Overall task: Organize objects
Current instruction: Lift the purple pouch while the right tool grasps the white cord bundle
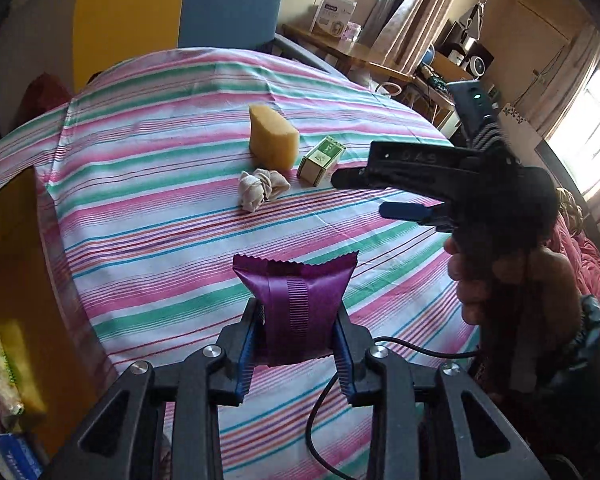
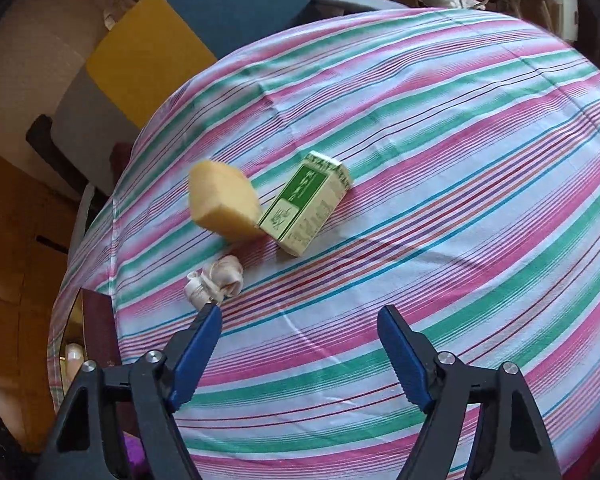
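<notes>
While the purple packet [image 1: 296,304] is clamped across its middle by the left gripper [image 1: 298,344] above the striped cloth [image 1: 148,216], it is judged light, crinkly and crushable. The right gripper [image 2: 300,320] is held open, empty, near the sponge [image 2: 224,204].

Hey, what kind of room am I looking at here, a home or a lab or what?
Most likely a lived-in room at home, not a lab. A striped cloth covers the surface, curtains hang by a bright window, and a cluttered wooden desk stands behind. Ordinary household bits lie about: a yellow sponge and a small green box.
</notes>
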Demonstrator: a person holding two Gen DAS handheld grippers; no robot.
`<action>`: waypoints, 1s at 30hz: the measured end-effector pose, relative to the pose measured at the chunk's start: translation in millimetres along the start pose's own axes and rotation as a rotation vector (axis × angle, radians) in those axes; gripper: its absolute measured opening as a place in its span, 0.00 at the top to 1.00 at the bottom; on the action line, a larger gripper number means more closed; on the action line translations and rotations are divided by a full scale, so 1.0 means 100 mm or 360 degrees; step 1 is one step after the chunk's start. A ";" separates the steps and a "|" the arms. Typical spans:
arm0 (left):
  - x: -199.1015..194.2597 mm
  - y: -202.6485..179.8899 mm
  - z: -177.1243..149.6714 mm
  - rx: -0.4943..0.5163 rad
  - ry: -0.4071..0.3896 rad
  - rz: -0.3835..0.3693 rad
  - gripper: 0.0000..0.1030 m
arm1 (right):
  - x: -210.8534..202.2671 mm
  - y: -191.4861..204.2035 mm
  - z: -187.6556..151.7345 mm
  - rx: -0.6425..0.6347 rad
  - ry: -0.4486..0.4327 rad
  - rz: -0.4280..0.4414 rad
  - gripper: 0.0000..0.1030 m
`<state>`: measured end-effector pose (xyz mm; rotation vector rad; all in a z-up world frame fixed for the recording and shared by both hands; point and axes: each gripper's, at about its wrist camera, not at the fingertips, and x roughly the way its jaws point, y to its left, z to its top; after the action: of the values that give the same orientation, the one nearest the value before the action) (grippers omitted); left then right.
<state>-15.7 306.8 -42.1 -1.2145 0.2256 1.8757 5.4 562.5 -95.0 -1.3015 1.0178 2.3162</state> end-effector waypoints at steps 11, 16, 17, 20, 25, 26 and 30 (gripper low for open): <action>-0.69 0.45 -0.45 -0.0111 -0.0124 -0.0022 0.68 | 0.50 0.32 0.04 0.0230 0.0150 0.0150 0.32; -0.90 0.63 -0.57 -0.0195 -0.0164 -0.0034 0.68 | 0.71 0.55 0.16 0.0203 0.0079 0.0033 0.41; -0.93 0.65 -0.58 -0.0207 -0.0170 -0.0037 0.68 | 0.74 0.59 0.18 0.0190 0.0075 0.0009 0.42; -1.00 0.71 -0.64 -0.0227 -0.0194 -0.0031 0.68 | 0.82 0.77 0.22 0.0009 0.0091 -0.0105 0.61; -1.11 0.93 -0.74 -0.0315 -0.0227 -0.0003 0.68 | 0.74 1.07 0.04 -0.0411 0.0096 -0.0254 0.68; -1.14 0.98 -0.76 -0.0330 -0.0238 0.0003 0.68 | 0.70 1.10 -0.01 -0.0503 0.0104 -0.0264 0.68; -1.33 1.26 -0.86 -0.0423 -0.0302 0.0073 0.68 | 0.59 1.19 -0.39 -0.0802 0.0180 -0.0207 0.68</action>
<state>-32.1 106.9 -13.5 -1.2020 -0.1030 2.0954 -69.2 445.9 -105.4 -1.6360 0.3627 2.5101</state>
